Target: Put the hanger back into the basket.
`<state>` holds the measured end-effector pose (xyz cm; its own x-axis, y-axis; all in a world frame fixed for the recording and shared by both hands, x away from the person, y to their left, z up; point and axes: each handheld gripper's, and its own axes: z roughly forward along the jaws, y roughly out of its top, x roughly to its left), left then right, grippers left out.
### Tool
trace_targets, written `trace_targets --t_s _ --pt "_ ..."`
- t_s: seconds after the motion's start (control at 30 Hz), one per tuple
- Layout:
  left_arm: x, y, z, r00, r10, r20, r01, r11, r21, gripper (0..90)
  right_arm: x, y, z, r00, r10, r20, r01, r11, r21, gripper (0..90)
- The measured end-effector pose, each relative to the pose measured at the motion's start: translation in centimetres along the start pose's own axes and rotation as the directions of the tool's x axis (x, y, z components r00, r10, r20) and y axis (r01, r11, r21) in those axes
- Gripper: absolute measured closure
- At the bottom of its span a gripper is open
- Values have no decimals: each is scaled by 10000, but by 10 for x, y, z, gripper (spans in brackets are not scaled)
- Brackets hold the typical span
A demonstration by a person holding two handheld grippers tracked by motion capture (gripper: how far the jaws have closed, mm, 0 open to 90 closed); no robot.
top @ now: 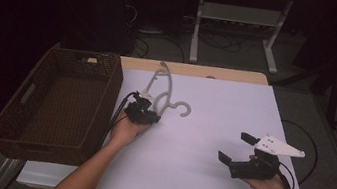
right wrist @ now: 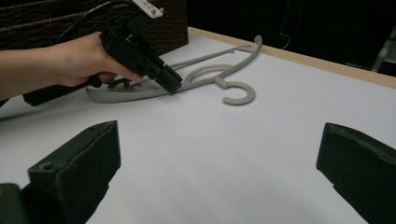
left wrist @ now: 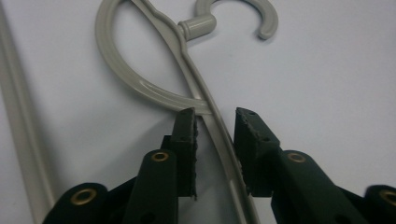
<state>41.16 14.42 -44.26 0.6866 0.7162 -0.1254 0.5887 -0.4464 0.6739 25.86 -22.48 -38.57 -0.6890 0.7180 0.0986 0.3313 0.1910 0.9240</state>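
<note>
A grey plastic clothes hanger [top: 169, 92] lies flat on the white table top near the back, its hook [top: 184, 109] toward the middle. My left gripper [top: 150, 117] is down at the hanger, one jaw on each side of a hanger arm [left wrist: 219, 140]. In the left gripper view a thin gap shows between the left pad [left wrist: 189, 135] and the arm, so the jaws stand open around it. The right gripper view shows the same hanger [right wrist: 205, 77] with the left gripper [right wrist: 173, 86] tilted down onto it. My right gripper [top: 235, 147] hovers wide open at the front right, nothing between its jaws.
A dark wicker basket [top: 108, 80] with nothing visible inside stands at the table's left, right beside my left hand. The white table top [top: 214, 111] stretches between the two grippers. Beyond the far edge are a metal frame [top: 239, 14] and cables on the floor.
</note>
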Motion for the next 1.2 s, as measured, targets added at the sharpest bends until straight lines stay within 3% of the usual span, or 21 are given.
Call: trace_targets --t_s 0.33,0.5,0.77,0.97,1.2 --pt "-1 0 1 10000 2 71 -3 10000 96 757 0 1 -1 10000 28 22 -28 10000 3 0" --pt "-7 2 3 9992 35 406 -40 9999 117 771 -1 1 -1 10000 -28 36 29 10000 -53 0" --pt "-24 4 4 9939 575 939 -612 9975 363 786 -1 1 -1 10000 -23 40 23 10000 -57 0" --pt "-41 6 6 9813 1221 1490 -1328 9891 637 793 -1 1 -1 10000 31 56 -31 10000 -69 0" --pt "-63 6 7 9577 1827 2223 -2063 9746 876 806 -1 1 -1 10000 15 67 -15 10000 -62 0"
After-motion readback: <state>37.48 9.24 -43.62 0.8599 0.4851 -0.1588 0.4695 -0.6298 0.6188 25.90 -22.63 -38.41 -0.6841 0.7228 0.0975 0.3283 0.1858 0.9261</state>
